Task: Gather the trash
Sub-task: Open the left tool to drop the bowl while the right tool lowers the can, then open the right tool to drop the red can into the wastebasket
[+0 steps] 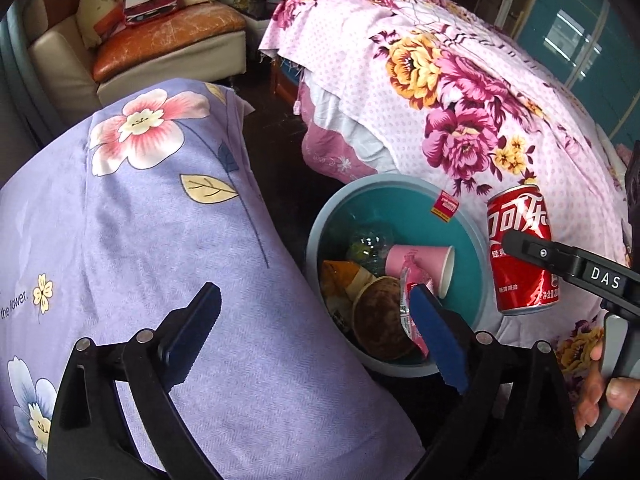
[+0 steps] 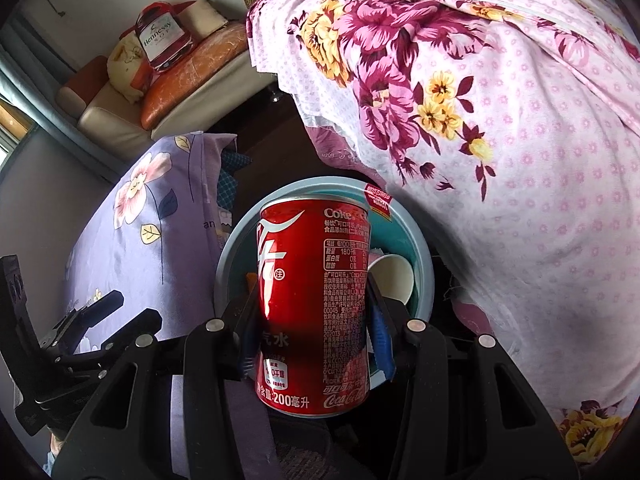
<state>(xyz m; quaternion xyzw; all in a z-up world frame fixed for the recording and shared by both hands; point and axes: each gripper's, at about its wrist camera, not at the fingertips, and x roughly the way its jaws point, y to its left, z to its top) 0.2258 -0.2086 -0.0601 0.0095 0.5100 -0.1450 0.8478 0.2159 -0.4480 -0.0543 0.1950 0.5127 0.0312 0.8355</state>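
Observation:
A round bin with a pale blue rim (image 1: 320,224) and teal inside stands on the dark floor. It holds a pink paper cup (image 1: 420,258), a pink wrapper (image 1: 412,280), a brown round lid (image 1: 380,320), a clear bottle (image 1: 368,244) and an orange packet (image 1: 340,276). My left gripper (image 1: 315,289) hangs over the bin's near left side, jaws wide open and pressing on nothing; the pink wrapper lies just behind its right pad. My right gripper (image 2: 312,300) is shut on a red Coca-Cola can (image 2: 312,280), held upright above the bin (image 2: 426,272). In the left wrist view the can (image 1: 520,252) hovers by the bin's right rim.
A purple floral pillow (image 1: 140,220) presses against the bin's left side. A bed with a pink floral cover (image 1: 460,92) bounds the right. A sofa (image 1: 168,40) with cushions stands at the back left. A red tag (image 1: 444,204) sticks on the bin's far rim. A person's hand (image 1: 600,392) holds the right gripper.

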